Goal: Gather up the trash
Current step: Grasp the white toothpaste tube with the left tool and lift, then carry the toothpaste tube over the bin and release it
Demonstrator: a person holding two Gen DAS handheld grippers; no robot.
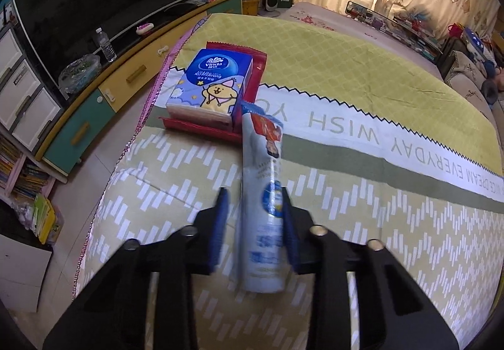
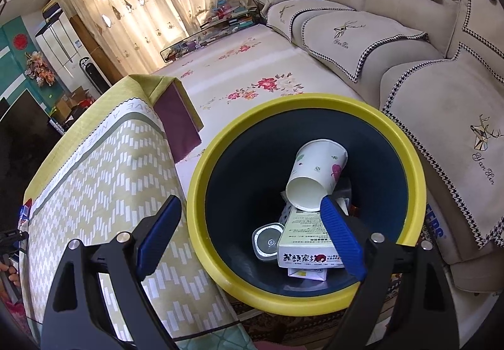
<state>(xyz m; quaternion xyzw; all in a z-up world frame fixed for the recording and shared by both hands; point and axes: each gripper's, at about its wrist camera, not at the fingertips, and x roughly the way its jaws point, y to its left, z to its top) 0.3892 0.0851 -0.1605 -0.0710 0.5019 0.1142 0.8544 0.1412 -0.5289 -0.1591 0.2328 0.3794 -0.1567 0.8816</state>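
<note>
Above the patterned tablecloth, our left gripper had its jaws around a white tube, not visibly clamped; it could slip. Our right gripper hung wide open over the yellow-rimmed bin.

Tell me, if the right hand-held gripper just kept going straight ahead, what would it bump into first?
Probably the paper cup lying inside the yellow-rimmed bin. The open right hand-held gripper points into the bin's mouth, with a white box just below the cup. Depth is hard to judge, so the box might come first.
</note>
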